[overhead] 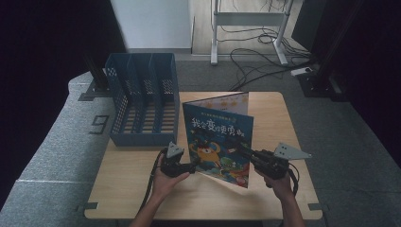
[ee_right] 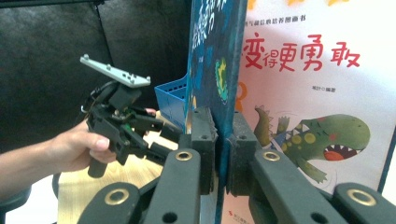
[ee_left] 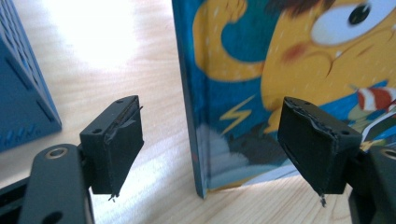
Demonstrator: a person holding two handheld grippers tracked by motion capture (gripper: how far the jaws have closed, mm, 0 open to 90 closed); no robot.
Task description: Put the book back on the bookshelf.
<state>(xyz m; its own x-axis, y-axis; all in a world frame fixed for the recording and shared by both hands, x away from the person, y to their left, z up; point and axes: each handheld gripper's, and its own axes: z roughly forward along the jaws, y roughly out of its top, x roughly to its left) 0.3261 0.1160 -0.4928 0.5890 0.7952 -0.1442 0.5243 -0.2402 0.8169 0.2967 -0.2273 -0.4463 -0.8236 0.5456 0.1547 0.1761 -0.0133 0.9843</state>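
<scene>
A: What's the biggest thing there?
B: The wooden bench. At its back left stands a blue file rack with perforated walls and several upright compartments.

A: And the book?
B: The picture book stands upright near the middle of the bench, just right of the rack, opened a little so its front cover faces the person. In the left gripper view its lower corner rests on the wood, and the rack's corner sits off to the side, apart from it.

A: Who has hold of it?
B: The right gripper is clamped narrow on the cover's edge; in the right gripper view the two jaws press flat on either side of the blue cover, with the dinosaur page behind.

A: And the other one?
B: The left gripper sits low beside the book's lower left edge. Its jaws stand wide, one on each side of the spine, touching nothing. The left hand grips its handle, seen past the book in the right gripper view
</scene>
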